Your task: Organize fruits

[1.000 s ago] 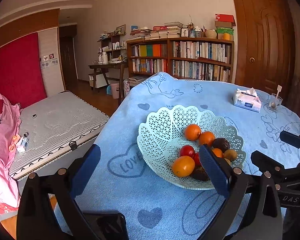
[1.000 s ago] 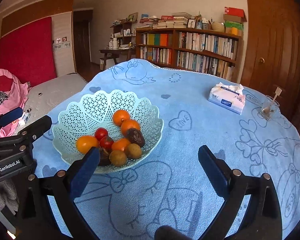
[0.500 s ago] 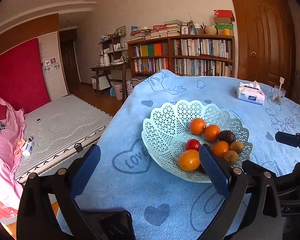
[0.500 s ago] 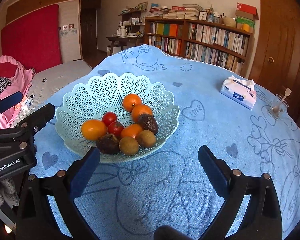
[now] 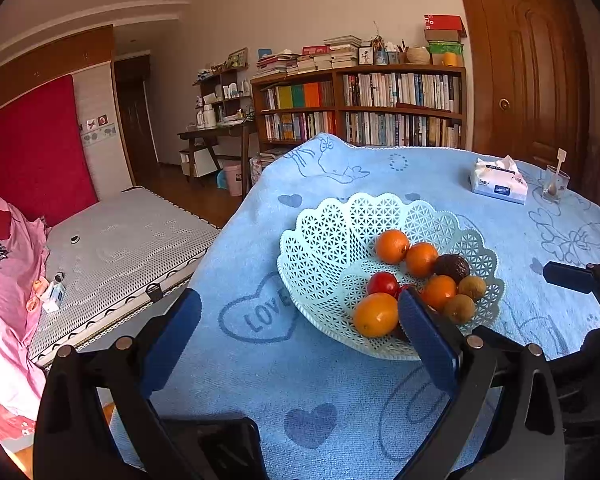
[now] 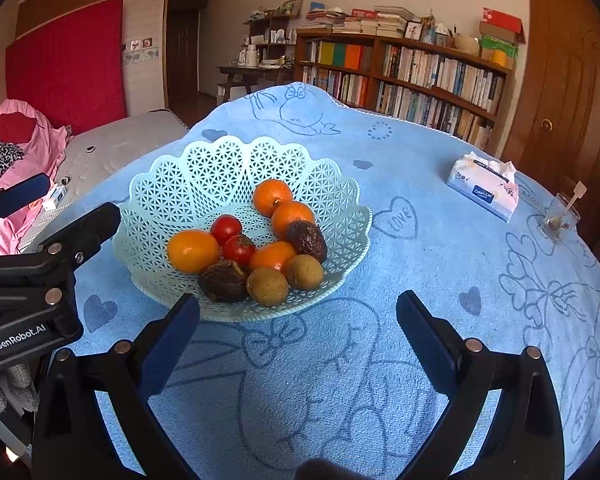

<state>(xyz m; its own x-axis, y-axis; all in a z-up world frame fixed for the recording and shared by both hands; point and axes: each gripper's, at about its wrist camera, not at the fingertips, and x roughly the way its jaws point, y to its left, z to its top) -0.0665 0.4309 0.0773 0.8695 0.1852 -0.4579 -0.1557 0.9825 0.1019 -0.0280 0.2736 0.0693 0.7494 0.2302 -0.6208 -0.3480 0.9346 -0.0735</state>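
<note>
A pale green lattice basket stands on the blue towel-covered table. It holds several oranges, two red tomatoes, two dark wrinkled fruits and two brownish-green round fruits. My right gripper is open over bare cloth just in front of the basket. My left gripper is open to the basket's left, its right finger overlapping the basket's near rim; it also shows at the left of the right wrist view, left gripper.
A tissue pack and a small glass with a spoon sit at the table's far right. A bed lies left of the table, with bookshelves and a wooden door behind.
Both grippers have drawn nearer and risen a little, so the basket looks larger in the right wrist view. Neither gripper has taken hold of anything.
</note>
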